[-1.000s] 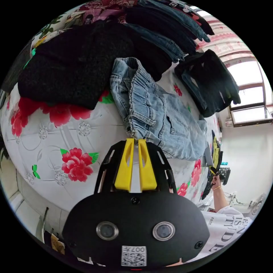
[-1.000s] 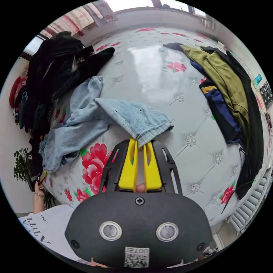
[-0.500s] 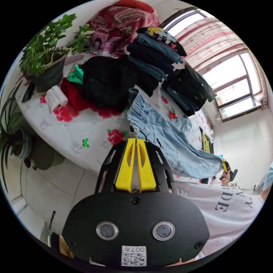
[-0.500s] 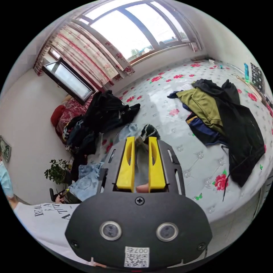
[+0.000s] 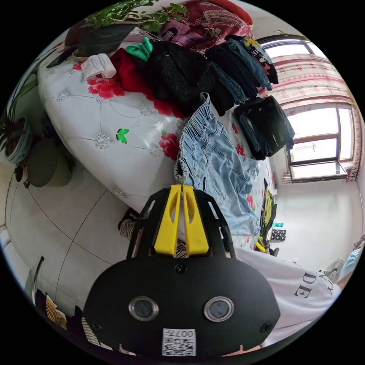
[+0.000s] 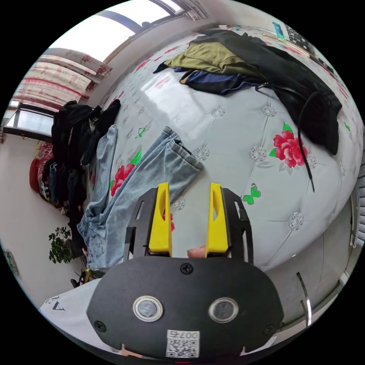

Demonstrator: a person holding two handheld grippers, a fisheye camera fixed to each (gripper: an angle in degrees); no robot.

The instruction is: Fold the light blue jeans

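The light blue jeans (image 5: 216,167) lie stretched along the bed's near edge on the white flowered cover (image 5: 114,125). My left gripper (image 5: 181,187) is shut, its yellow jaws pinching the elastic waistband's corner at the bed edge. In the right gripper view the jeans (image 6: 140,186) lie with both legs out; one leg's hem (image 6: 182,152) rests flat just beyond my right gripper (image 6: 189,187). That gripper is open, jaws wide apart over the cover with nothing between them.
Dark clothes are heaped (image 5: 178,72) and stacked (image 5: 266,125) behind the jeans, with a potted plant (image 5: 102,34) at the bed's end. Olive, navy and black garments (image 6: 247,61) lie further along the bed (image 6: 235,125). Tiled floor (image 5: 57,228) lies below; a person's white shirt (image 5: 300,285) shows.
The right gripper opened and let go of the leg hem, which now lies flat on the bed. The left gripper stayed shut on the waistband, now at the bed's edge.
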